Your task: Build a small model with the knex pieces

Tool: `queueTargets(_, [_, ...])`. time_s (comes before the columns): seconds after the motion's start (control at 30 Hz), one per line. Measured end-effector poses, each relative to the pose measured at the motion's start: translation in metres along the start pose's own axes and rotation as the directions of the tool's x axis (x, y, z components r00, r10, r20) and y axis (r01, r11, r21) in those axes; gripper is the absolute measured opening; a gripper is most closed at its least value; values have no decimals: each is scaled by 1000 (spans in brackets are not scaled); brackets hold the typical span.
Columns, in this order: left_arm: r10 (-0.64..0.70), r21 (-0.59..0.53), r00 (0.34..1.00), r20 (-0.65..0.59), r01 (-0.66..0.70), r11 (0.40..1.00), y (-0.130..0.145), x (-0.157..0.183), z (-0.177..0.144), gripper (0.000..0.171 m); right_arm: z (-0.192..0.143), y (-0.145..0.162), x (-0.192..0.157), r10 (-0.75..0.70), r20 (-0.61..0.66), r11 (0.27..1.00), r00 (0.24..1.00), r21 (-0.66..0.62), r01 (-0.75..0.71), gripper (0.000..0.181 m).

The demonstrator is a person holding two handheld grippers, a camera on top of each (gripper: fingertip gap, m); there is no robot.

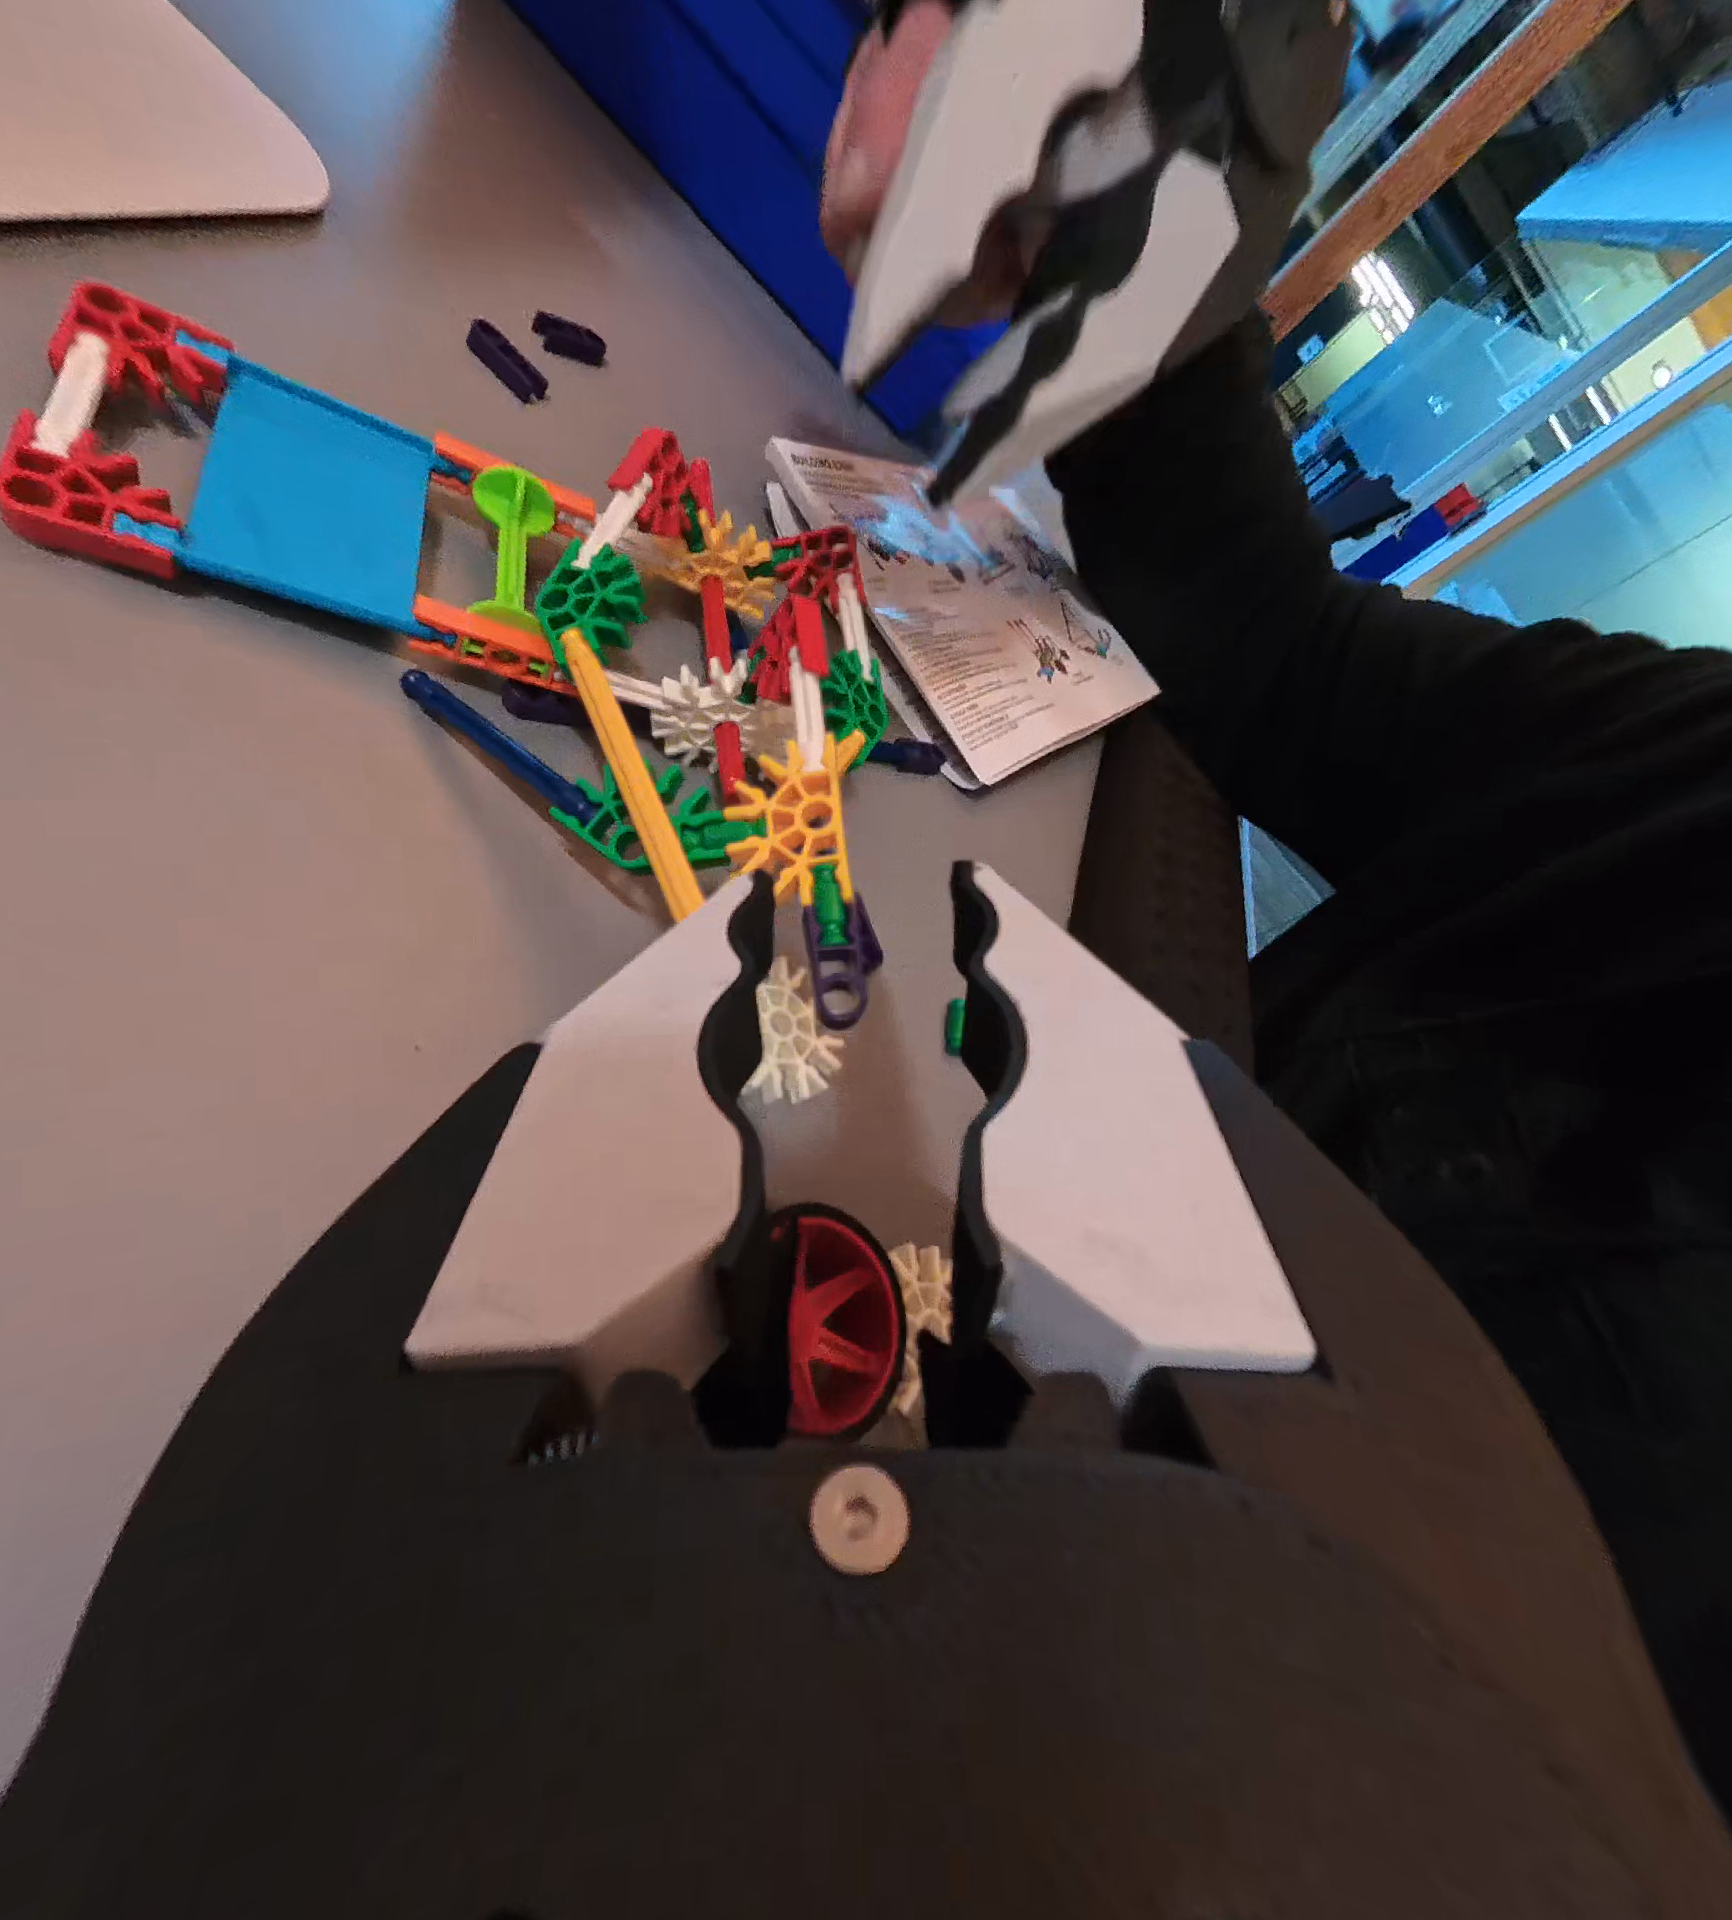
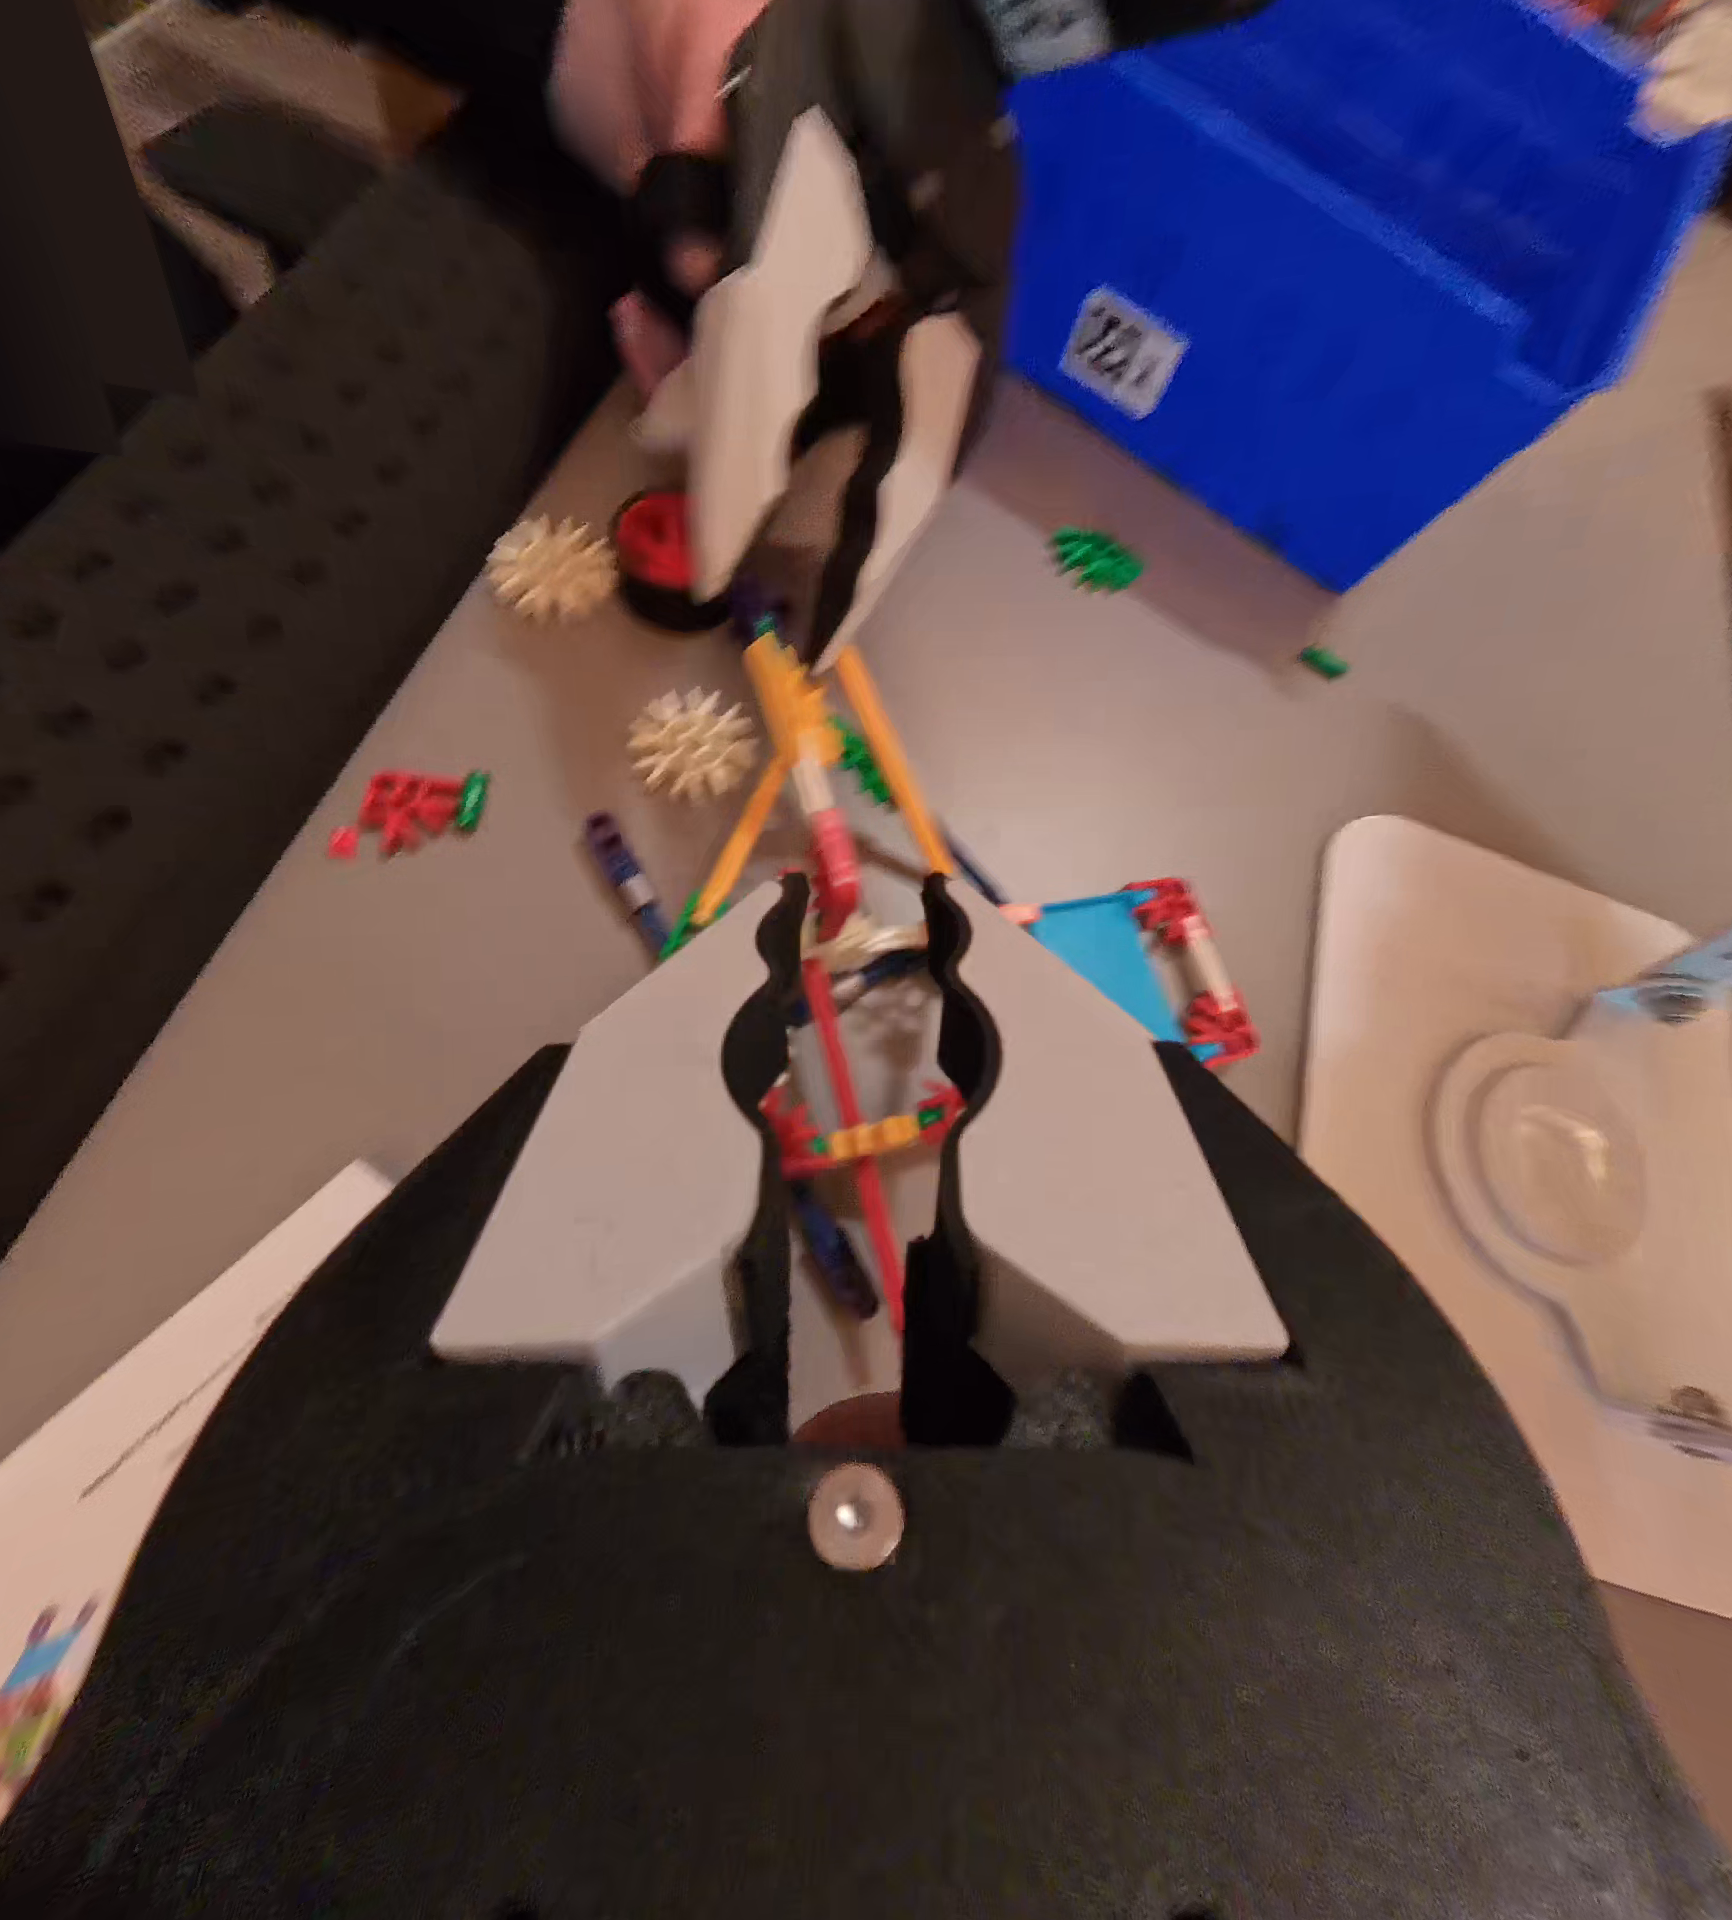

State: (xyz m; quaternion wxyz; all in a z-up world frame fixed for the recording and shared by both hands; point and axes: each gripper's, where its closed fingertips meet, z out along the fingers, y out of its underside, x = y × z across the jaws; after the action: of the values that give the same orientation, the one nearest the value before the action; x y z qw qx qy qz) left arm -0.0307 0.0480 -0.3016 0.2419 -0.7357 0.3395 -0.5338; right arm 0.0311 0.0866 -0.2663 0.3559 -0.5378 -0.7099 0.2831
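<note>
A model of coloured rods and connectors [image 1: 716,665] lies on the grey table [image 1: 166,935], joined to a blue panel [image 1: 311,530] with red end connectors. My left gripper [image 1: 862,888] is open, low over the model's near end. A purple connector [image 1: 841,966] on a short green rod under a yellow snowflake connector [image 1: 794,816] stands between the pads, with a gap on the right side. A white snowflake connector [image 1: 789,1029] lies by the left finger. My right gripper [image 2: 862,894] is open above the model [image 2: 820,831]; it appears raised over a booklet in the left wrist view [image 1: 945,478].
A red wheel [image 1: 841,1320] lies under the left gripper. A booklet [image 1: 987,623] lies at the table edge. A blue bin [image 2: 1361,260] stands behind. Loose white connectors [image 2: 690,743], a red piece [image 2: 405,805], a green connector [image 2: 1096,561] and a white lamp base [image 2: 1527,1195] surround the model. My left gripper's tips are some 9 cm from the red wheel [image 1: 841,1320].
</note>
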Motion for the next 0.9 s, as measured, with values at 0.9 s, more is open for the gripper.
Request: queueTargets(0.9, [75,-138,997,7,-74,988,22,7,16,35,70,34,-19,-122,191,897,974,-400,191,9])
